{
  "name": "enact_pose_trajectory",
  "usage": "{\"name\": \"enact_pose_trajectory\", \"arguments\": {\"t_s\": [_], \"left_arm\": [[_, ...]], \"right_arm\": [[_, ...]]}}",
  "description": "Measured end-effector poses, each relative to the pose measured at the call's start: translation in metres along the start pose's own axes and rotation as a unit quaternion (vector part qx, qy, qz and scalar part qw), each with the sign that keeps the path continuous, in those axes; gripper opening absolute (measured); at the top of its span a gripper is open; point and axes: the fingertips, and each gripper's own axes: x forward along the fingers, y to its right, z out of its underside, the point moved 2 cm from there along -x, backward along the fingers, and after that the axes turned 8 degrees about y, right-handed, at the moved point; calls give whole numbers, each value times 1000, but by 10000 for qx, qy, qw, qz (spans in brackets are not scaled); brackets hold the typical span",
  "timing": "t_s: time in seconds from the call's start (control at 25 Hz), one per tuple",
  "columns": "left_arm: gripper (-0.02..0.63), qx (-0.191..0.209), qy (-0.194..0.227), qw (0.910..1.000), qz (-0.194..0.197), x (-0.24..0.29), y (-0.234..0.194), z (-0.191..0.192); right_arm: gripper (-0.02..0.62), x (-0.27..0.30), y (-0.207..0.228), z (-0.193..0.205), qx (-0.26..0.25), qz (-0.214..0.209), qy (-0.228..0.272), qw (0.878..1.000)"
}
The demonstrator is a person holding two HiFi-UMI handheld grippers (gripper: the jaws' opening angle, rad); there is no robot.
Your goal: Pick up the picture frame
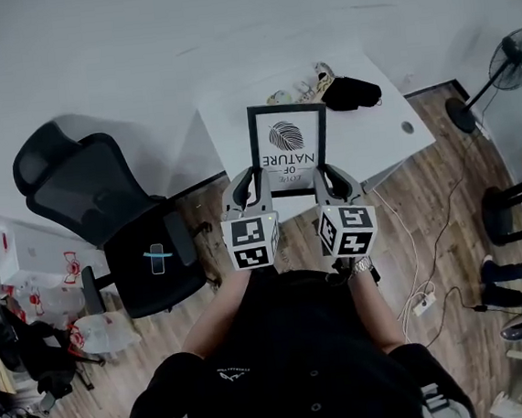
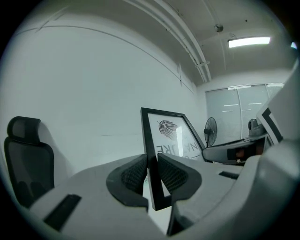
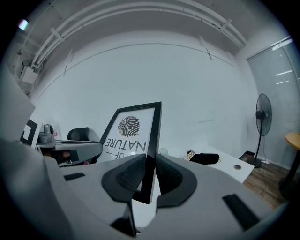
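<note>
The black-rimmed rectangular picture frame (image 1: 289, 146), with a white print of a dark leaf over the words "OF NATURE", is held upright in front of the person, above the near part of the white rectangular surface (image 1: 378, 137). Its lower corners look clear of that surface. In the head view the lettering reads upside down.

The left tongs (image 1: 246, 183) grip the frame's left rim near the bottom. In the left gripper view the two ribbed black pads of these tongs (image 2: 151, 174) press on either face of the thin black rim, and the frame (image 2: 165, 131) rises above them. The right tongs (image 1: 330, 180) clamp the right rim at much the same height. In the right gripper view these tongs (image 3: 146, 177) pinch the rim from both sides, with the frame (image 3: 132, 127) leaning up and to the left of them. Each tool carries a white cube with square black markers (image 1: 251, 242), next to the person's dark-sleeved arms.

A crumpled black cloth pouch (image 1: 352, 92) lies at the far edge of the surface, just beside a few small pale objects (image 1: 302, 89) too small to make out. A black mesh office chair (image 1: 95, 201) stands to the left on the wooden plank floor (image 1: 446, 222). A black pedestal fan (image 1: 513, 58) stands to the right by the wall.
</note>
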Motion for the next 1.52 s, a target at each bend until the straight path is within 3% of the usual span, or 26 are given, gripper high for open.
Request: {"name": "enact_pose_trajectory", "arguments": {"t_s": [0.36,0.92,1.52], "left_arm": [[77,205,606,9979,107,1,6,-52],[77,554,1416,9883,113,-2,9,-116],[77,736,1818,9806,55,-15,8,-121]], "right_arm": [[69,-8,-1,-53,-317,28,626,9975],[67,-17,-5,-115,-360,-41,1450,9888],[67,-19,-12,-116,-360,-87,1677,9851]]}}
